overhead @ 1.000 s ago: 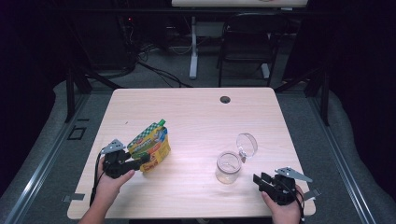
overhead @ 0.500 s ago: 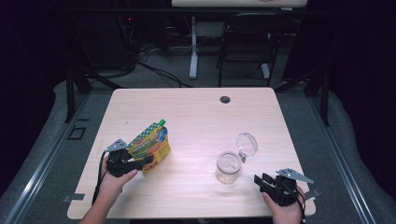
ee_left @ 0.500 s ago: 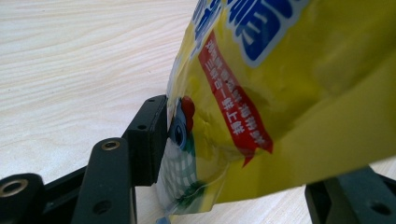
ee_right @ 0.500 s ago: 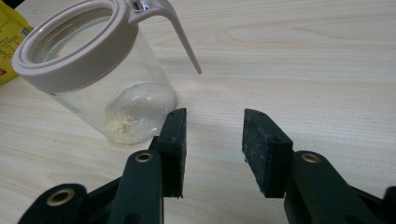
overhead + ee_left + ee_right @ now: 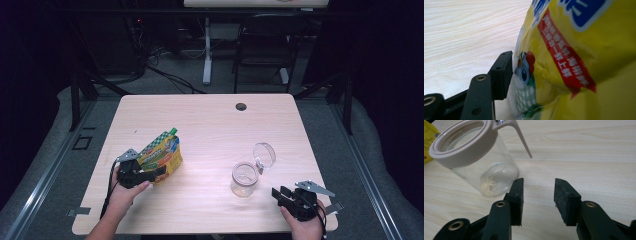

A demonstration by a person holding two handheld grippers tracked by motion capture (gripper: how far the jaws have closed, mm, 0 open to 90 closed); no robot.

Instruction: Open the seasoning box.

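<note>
Yellow snack bag stands crinkled, printed red, blue, green.

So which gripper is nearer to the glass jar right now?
The right gripper. It sits open on the table just beside the glass jar, not touching it. The left gripper is across the table at the yellow snack bag.

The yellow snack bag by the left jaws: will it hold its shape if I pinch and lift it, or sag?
The yellow snack bag will probably give: its film is creased and dented. It looks puffy, so likely light for its size. The glossy surface could slip between the left gripper jaws, which have just been opening around it.
</note>
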